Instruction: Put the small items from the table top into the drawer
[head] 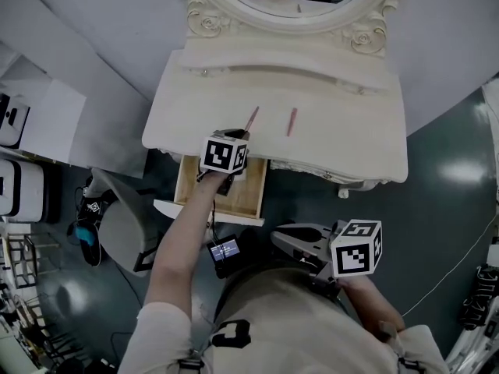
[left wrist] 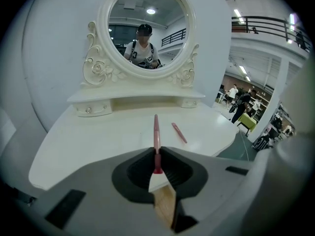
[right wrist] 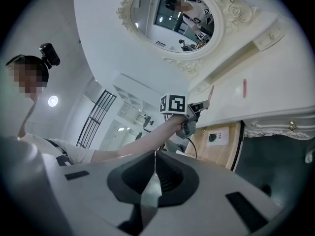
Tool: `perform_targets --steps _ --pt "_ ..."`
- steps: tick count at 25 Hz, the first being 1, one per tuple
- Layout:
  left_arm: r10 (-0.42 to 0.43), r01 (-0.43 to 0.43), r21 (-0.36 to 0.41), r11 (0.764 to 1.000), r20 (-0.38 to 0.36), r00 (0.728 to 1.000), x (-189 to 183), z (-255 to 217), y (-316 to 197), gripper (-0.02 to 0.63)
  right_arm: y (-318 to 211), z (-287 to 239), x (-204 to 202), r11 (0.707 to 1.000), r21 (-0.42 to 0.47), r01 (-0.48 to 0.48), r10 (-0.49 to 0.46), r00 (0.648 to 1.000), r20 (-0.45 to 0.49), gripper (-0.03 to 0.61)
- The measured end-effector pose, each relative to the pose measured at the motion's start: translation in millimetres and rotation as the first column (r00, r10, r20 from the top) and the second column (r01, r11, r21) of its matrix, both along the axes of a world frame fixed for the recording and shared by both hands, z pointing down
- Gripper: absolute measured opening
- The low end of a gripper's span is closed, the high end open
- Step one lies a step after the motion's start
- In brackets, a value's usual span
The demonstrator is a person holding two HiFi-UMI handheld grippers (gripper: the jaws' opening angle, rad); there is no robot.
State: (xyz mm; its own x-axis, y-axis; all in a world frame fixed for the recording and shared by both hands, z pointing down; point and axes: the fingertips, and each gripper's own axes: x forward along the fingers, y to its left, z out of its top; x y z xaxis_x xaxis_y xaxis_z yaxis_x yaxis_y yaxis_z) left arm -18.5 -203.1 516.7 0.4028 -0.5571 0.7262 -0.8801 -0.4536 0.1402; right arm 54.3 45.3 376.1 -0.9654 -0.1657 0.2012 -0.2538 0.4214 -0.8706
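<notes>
While open, drawer (head: 248, 195) with white card (right wrist: 217, 137)

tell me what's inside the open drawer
The drawer shows a bare wooden floor and, near its back, a white card-like item with a dark spot. From above, the left gripper covers the back part.

Dim overhead light; both gripper views bulge and darken at edges.
</notes>
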Motion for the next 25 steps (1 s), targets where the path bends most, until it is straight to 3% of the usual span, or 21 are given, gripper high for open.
perform_targets --steps 20,25 --pt "-0.05 0.051 0.07 0.996 -0.01 0.999 -88 -37 45 0.089 22 -6 -64 0.994 0.025 0.107 -0.107 0.994 0.007 0.03" --pt "-0.043 0.041 0.104 0.994 0.02 0.999 -110 -43 56 0.089 26 -8 -82 0.993 0.025 0.117 -0.118 0.993 0.003 0.031"
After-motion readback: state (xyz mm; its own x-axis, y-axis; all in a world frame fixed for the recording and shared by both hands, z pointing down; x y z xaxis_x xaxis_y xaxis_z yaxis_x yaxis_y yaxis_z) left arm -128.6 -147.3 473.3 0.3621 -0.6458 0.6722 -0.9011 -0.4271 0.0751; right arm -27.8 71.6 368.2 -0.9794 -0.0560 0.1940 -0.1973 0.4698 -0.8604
